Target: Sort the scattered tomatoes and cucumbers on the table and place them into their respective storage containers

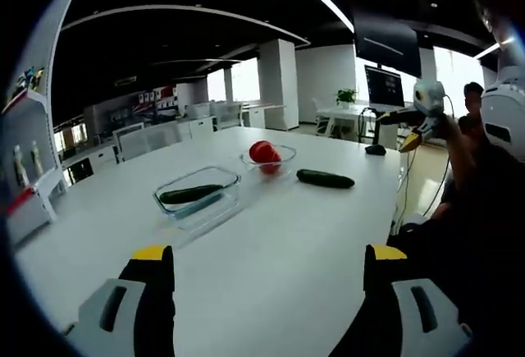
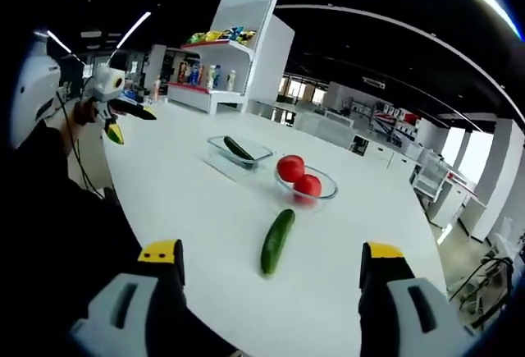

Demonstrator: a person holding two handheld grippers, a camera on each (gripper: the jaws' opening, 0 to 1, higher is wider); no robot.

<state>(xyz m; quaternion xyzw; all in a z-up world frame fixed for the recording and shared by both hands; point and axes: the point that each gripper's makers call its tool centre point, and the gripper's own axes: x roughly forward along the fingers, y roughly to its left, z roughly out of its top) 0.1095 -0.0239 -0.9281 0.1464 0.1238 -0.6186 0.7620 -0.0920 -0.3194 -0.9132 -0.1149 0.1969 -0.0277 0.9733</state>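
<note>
A loose cucumber (image 1: 325, 179) (image 2: 276, 241) lies on the white table (image 1: 279, 267) (image 2: 189, 209), beside a round glass bowl (image 1: 283, 158) (image 2: 326, 185) holding two tomatoes (image 1: 264, 153) (image 2: 298, 176). A rectangular glass container (image 1: 197, 195) (image 2: 239, 153) holds another cucumber (image 1: 190, 194) (image 2: 239, 149). My left gripper (image 1: 267, 271) is open above the near table edge, well short of the container. My right gripper (image 2: 271, 263) is open, with the loose cucumber just beyond its jaws. The right gripper (image 1: 422, 123) also appears at the far right of the left gripper view, and the left gripper (image 2: 115, 111) at the left of the right gripper view.
A white shelf unit (image 2: 230, 53) with snacks and bottles stands behind the table. Desks, chairs and a monitor (image 1: 383, 86) fill the room beyond. A person (image 1: 472, 102) sits at the right. The operator's dark sleeve (image 2: 57, 209) crosses the left of the right gripper view.
</note>
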